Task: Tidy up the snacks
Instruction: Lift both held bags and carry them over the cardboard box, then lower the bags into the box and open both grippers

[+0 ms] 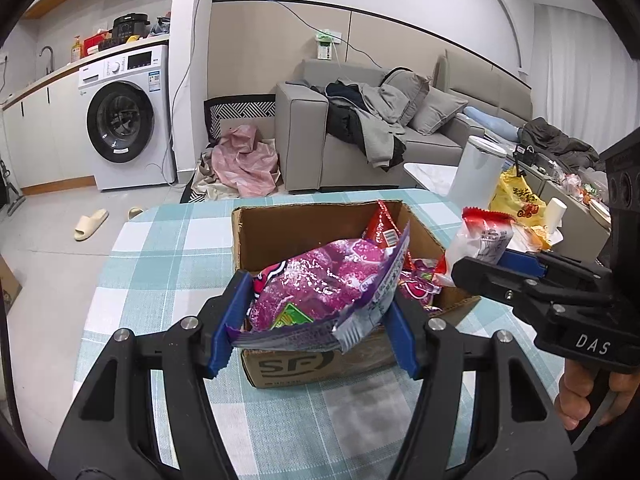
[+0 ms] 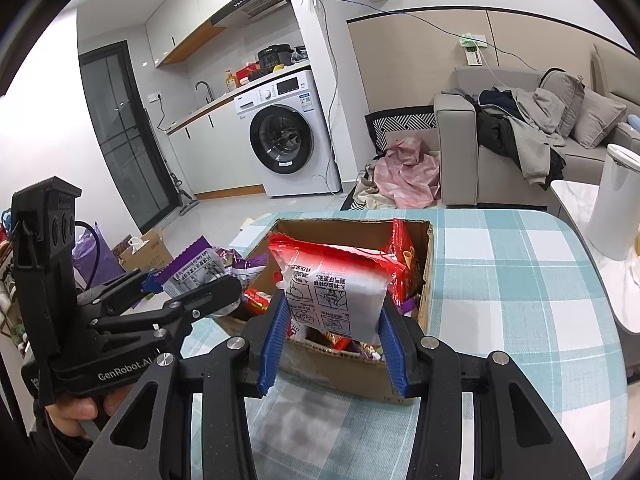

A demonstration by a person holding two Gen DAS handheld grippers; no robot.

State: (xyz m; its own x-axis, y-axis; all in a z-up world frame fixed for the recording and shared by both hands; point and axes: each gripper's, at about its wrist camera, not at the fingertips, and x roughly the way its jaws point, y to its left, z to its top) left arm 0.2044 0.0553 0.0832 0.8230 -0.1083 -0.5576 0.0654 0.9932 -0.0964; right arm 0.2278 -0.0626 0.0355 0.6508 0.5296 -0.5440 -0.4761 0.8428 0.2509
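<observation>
An open cardboard box (image 1: 260, 236) (image 2: 428, 276) with several snack packets inside stands on the checked tablecloth. My left gripper (image 1: 312, 332) is shut on a purple candy bag (image 1: 320, 284), held just above the box's near edge. The same bag (image 2: 196, 270) and left gripper (image 2: 192, 292) show at the left in the right wrist view. My right gripper (image 2: 332, 340) is shut on a red-and-white snack packet (image 2: 332, 284), upright over the box's near side. From the left wrist view that packet (image 1: 480, 240) and right gripper (image 1: 500, 268) hang at the box's right.
A white cylindrical bin (image 1: 476, 168) (image 2: 612, 208) and a yellow bag (image 1: 516, 196) stand right of the table (image 1: 160, 248). A grey sofa (image 1: 360, 128) with clothes lies behind, a washing machine (image 2: 288, 136) at the back left. Boxes and a purple bag (image 2: 92, 256) sit on the floor at the left.
</observation>
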